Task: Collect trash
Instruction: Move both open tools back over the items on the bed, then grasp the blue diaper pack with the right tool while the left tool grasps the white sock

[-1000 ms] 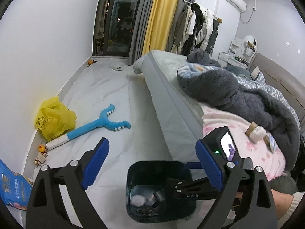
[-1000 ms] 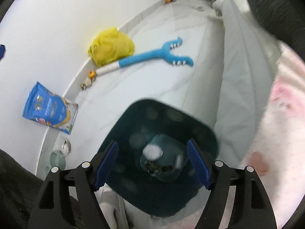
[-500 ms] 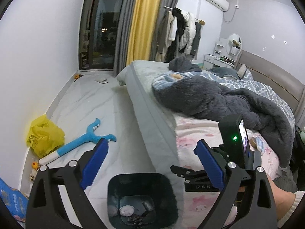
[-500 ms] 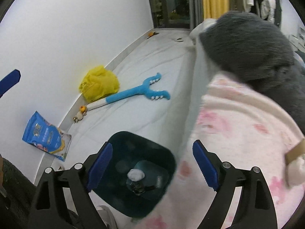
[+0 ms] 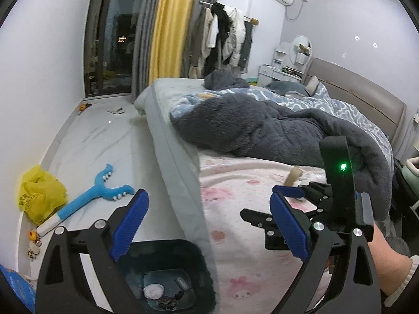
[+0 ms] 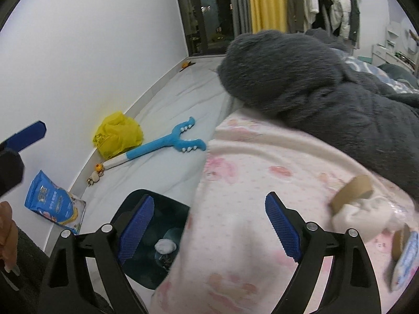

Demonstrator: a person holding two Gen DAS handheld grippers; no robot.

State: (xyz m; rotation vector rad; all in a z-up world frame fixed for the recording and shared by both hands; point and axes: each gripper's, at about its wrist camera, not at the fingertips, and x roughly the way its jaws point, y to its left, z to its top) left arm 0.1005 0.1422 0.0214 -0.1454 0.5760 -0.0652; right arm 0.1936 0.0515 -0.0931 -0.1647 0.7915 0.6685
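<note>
Your left gripper (image 5: 207, 225) has its ribbed blue fingers (image 5: 129, 223) spread wide with nothing between them, and your right gripper (image 6: 209, 225) is just as wide apart and empty.

Take the dark bin (image 5: 180, 274) as your landmark: a squarish plastic tub with rounded corners, standing on the pale marble-look floor (image 5: 104, 141), tight against the side of the bed (image 5: 167, 141). At its bottom lie a crumpled white wad (image 5: 153, 291) and some darker scraps.

The remaining trash sits on the bed, beyond the bin and up on the soft pink printed sheet (image 6: 248, 183): a brown cardboard tube (image 6: 352, 191), touching a crumpled white tissue (image 6: 358, 219), with a blue-and-white wrapper (image 6: 406, 259) just beside them. A thick, fuzzy grey blanket (image 6: 327, 99) is heaped right behind that cluster.

On the floor past the bin lie a blue plush forked stick (image 5: 97, 196), a crinkled yellow plastic bag (image 5: 39, 196) against the wall, and a glossy blue pouch (image 6: 52, 204).
</note>
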